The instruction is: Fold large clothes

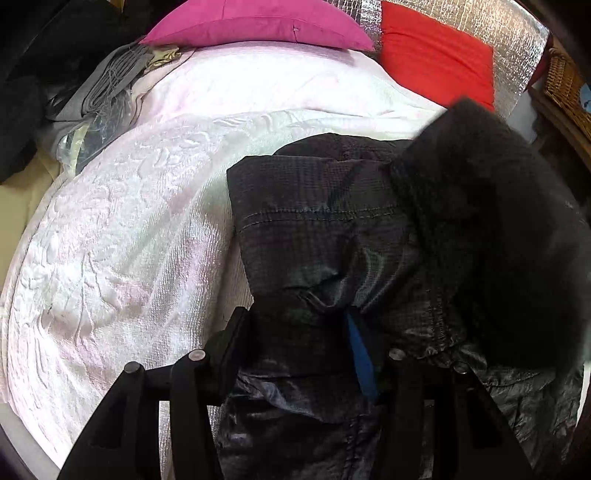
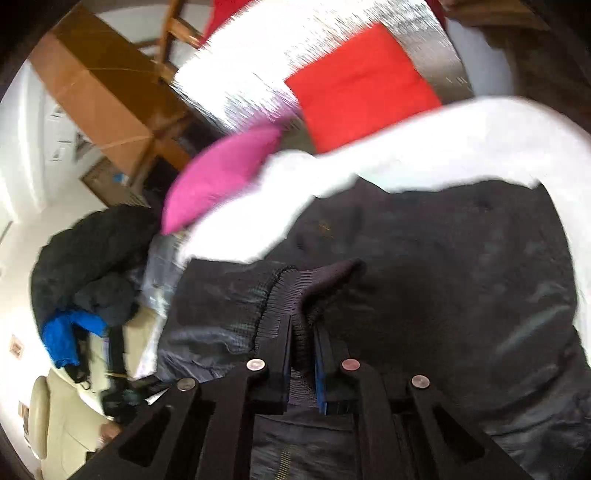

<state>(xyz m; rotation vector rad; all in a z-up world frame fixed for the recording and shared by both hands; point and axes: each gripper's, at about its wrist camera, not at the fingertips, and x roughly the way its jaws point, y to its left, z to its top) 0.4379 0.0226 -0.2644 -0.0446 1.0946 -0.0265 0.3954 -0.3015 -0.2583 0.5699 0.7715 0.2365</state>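
— Black quilted shiny nylon jacket [image 1: 332, 221]: where does it lie?
— On the pale pink textured bedspread [image 1: 129, 240], bunched up right under both your tools.
— Your right gripper [image 2: 302, 343]?
— Pressed together, pinching the jacket's dark ribbed knit cuff [image 2: 295, 295].
— And your left gripper [image 1: 295, 343]?
— Half spread, with a fold of jacket between its jaws; whether the pads press it, I cannot tell.
— Beyond?
— A magenta cushion [image 1: 258, 26] and a red cushion [image 1: 436, 55] against silver foil sheeting [image 1: 498, 22].
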